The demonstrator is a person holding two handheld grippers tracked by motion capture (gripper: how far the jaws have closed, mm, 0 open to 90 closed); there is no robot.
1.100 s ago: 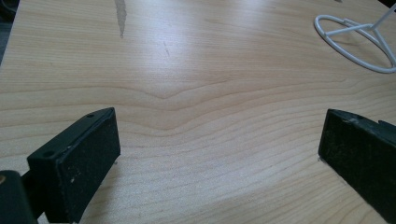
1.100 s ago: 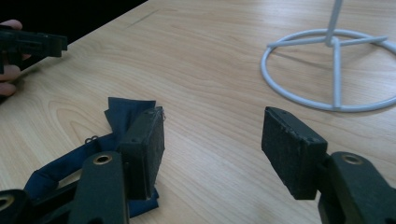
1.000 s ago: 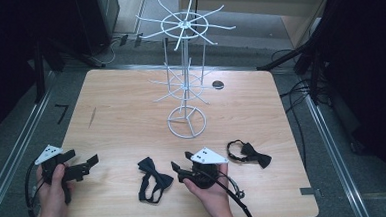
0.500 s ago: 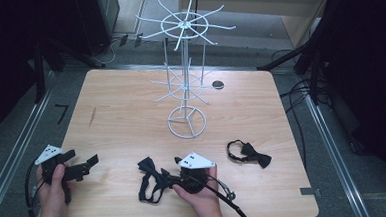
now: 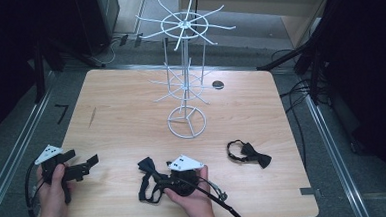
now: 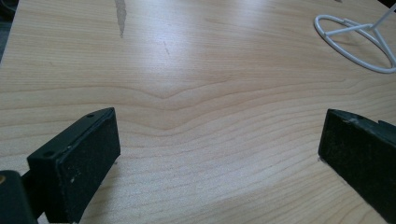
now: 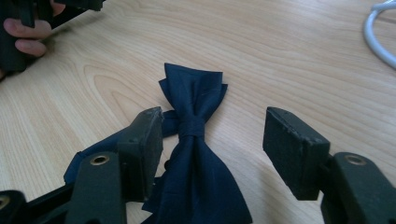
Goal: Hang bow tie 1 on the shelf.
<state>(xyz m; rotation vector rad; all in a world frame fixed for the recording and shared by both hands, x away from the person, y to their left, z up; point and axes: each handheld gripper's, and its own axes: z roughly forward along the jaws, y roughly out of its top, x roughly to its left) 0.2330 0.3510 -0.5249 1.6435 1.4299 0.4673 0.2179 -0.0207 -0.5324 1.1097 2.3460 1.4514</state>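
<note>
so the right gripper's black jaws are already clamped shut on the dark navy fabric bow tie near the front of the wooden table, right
Not clamped. The right gripper's black jaws stand open, one on each side of the dark navy fabric bow tie, which lies between them unpressed; they have just been opening. The right gripper view shows the gap. The tie does lie near the front of the wooden table.

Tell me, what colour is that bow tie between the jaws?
Dark navy blue, plain, no pattern. The bow tie shows best in the right gripper view.
</note>
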